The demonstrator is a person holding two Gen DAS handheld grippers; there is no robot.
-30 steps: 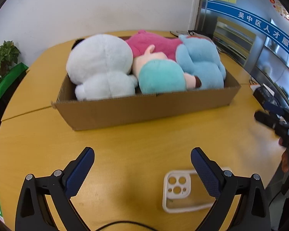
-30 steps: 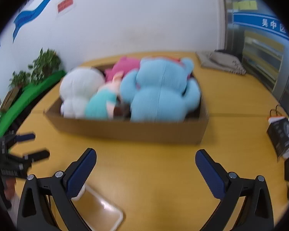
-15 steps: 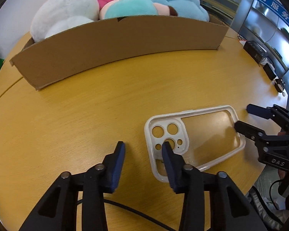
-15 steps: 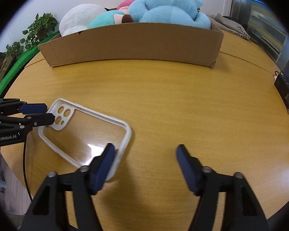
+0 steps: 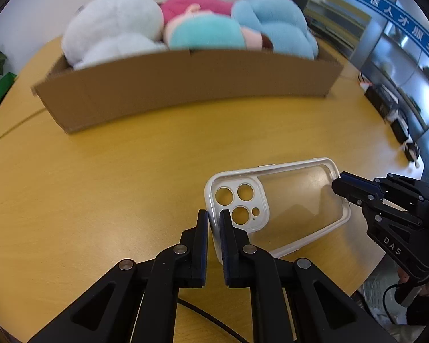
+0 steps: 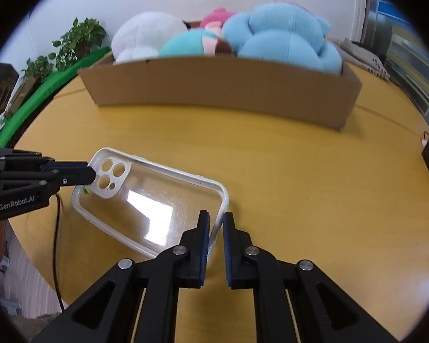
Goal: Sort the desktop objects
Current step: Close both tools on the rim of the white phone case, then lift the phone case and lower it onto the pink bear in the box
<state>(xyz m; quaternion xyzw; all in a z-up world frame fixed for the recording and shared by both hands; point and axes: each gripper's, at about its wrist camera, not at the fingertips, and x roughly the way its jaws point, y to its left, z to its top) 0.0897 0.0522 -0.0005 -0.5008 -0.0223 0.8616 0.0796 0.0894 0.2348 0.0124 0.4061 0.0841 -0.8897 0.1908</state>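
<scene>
Pinching the camera-cutout end of a clear phone case (image 5: 274, 205), the left gripper (image 5: 213, 223) has its pads drawn narrow on the white rim; the right gripper (image 6: 216, 228) is closed the same way on the opposite end's rim. The case sits tilted between them over the near edge of the yellow wooden table (image 5: 128, 171), and appears lifted off it.

My worry is the hold: each claw bites only a thin, slick edge, so if the two hands pull apart, twist against each other or move unevenly, the flexible shell could bow and pop free, dropping off the table edge.

Farther back stands a long cardboard box (image 5: 186, 85) packed with plush toys (image 6: 283, 40), white, teal, pink and blue. Beyond are a white wall, potted plants (image 6: 71, 43) on the left and glass partitions on the right.
</scene>
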